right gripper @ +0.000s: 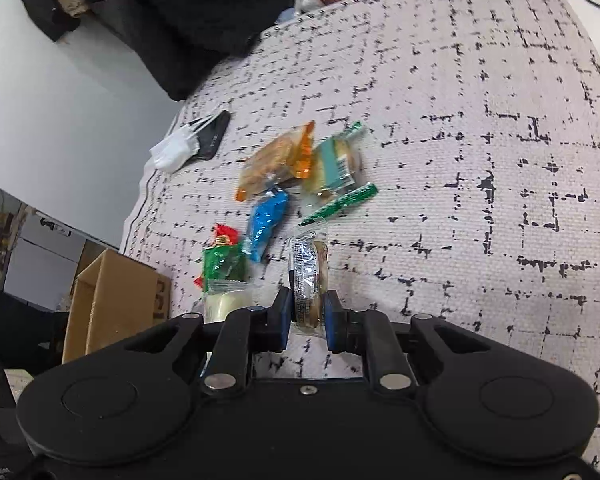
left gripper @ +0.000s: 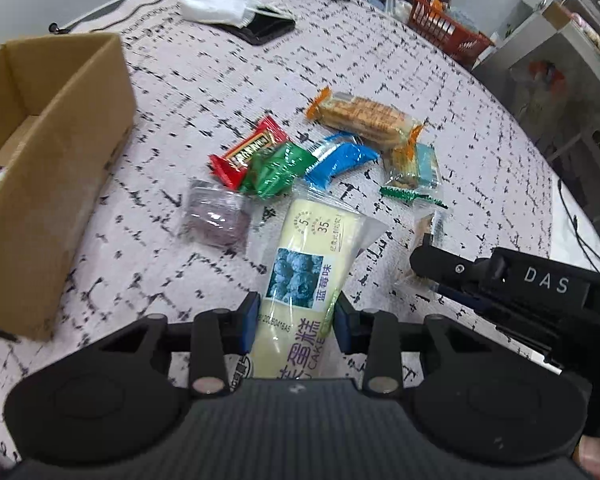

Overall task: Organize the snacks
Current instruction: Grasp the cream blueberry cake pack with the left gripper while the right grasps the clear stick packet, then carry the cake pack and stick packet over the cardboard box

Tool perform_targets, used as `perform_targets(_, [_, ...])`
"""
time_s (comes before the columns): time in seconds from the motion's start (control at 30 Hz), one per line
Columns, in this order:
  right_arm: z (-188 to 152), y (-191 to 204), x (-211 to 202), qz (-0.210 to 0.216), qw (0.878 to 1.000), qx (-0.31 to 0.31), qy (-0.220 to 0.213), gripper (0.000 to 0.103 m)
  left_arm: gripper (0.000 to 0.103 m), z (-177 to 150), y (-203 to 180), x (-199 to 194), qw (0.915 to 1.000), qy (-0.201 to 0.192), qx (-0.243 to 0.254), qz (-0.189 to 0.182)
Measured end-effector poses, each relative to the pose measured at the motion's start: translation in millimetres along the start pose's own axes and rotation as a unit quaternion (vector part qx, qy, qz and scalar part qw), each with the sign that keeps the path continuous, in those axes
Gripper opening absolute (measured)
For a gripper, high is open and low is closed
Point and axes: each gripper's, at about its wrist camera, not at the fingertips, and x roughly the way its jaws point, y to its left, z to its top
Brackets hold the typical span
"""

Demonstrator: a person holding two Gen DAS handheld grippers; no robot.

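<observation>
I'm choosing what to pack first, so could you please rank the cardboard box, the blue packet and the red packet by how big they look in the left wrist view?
1. Cardboard box, by far the largest.
2. Blue packet.
3. Red packet, though the green packet partly covers it, so the last two are close.

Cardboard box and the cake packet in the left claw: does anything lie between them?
In the left wrist view only bare patterned cloth separates the cardboard box from the cake packet; the nearest loose snack, a purple pack, lies farther up.
</observation>
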Motion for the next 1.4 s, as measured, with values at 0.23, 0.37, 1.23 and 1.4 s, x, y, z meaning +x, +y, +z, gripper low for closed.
perform_targets(0.23, [-15, 18, -19, 0.005, 1.000, -0.021, -0.006, 0.017, 0.037, -9, 16, -33, 0.9996, -0.022, -0.015, 0.001])
perform_targets(0.37, [-23, 28, -27, 0.003, 0.999, -0.035, -0.004, 0.017, 0.037, -10, 26, -52, 0.9992, -0.031, -0.025, 0.003])
perform_targets(1.23, [-14, 127, -41, 0.017, 0.998, -0.062, -0.017, 0.017, 0.037, 39, 103, -124, 0.9948, -0.075, -0.069, -0.006])
perform_targets(1.4, [-13, 150, -32, 0.016, 0.998, -0.064, -0.016, 0.017, 0.037, 50, 126, -125, 0.9941, -0.071, -0.082, -0.007])
